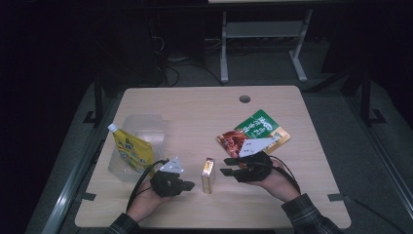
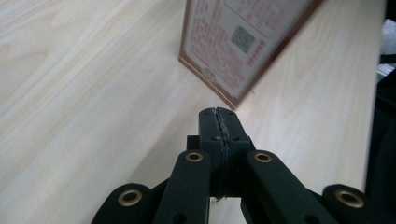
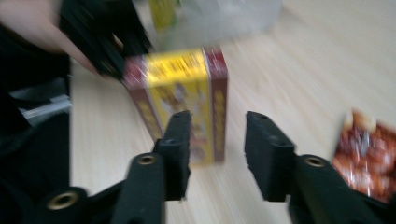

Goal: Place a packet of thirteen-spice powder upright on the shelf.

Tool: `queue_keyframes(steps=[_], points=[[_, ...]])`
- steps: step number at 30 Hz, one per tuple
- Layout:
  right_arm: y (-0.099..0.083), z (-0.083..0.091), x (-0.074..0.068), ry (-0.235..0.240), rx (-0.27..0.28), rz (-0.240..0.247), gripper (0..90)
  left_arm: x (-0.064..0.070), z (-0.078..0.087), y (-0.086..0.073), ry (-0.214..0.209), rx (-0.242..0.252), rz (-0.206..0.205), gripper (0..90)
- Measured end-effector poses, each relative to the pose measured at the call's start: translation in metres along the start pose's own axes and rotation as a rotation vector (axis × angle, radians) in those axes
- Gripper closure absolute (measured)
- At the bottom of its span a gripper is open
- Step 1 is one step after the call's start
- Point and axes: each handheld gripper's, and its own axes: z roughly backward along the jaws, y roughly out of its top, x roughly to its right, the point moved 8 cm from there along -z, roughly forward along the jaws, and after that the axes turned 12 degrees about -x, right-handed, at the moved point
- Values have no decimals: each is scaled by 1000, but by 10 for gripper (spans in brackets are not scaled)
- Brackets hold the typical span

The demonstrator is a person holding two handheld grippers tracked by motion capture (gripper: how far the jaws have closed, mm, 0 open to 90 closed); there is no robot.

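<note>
A small yellow-and-maroon box [image 1: 208,174] stands upright near the front edge of the counter [image 1: 204,105], between the two grippers. The left gripper [image 1: 189,185], its jaws pressed together on nothing, points at the box's left face from just beside it; in the left gripper view that face [image 2: 238,42] carries dense pink print and a square code, too small to read. The right gripper [image 1: 226,166], its jaws apart, faces the box from the other side; in the right gripper view the box [image 3: 184,100] lies straight ahead between the spread jaws, blurred. The step in hand appears to be the approach for a grasp: next, the right gripper would have to advance until its jaws straddle the box's narrow sides, then close, while the left steadies or withdraws. Left of the box, a yellow spouted pouch [image 1: 129,148] leans in a clear tub [image 1: 141,127]; at right lie a red and green sachet [image 1: 251,129]. Their lettering cannot be made out.
</note>
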Motion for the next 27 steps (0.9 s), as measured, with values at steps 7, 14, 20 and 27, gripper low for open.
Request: queue_keyframes(steps=[7, 14, 20, 27], points=[[-23, -34, 5, -6, -125, -33, 852, 0, -7, -3, 17, -23, -10, 896], [-30, -54, 9, 18, -179, -42, 897, 1, -23, 10, 26, -26, -46, 897], [-32, -69, 12, 28, -204, -24, 900, 3, -31, 13, 18, -45, -62, 897], [-28, -78, 12, 37, -212, -22, 900, 8, -36, 17, -30, -20, -41, 897]])
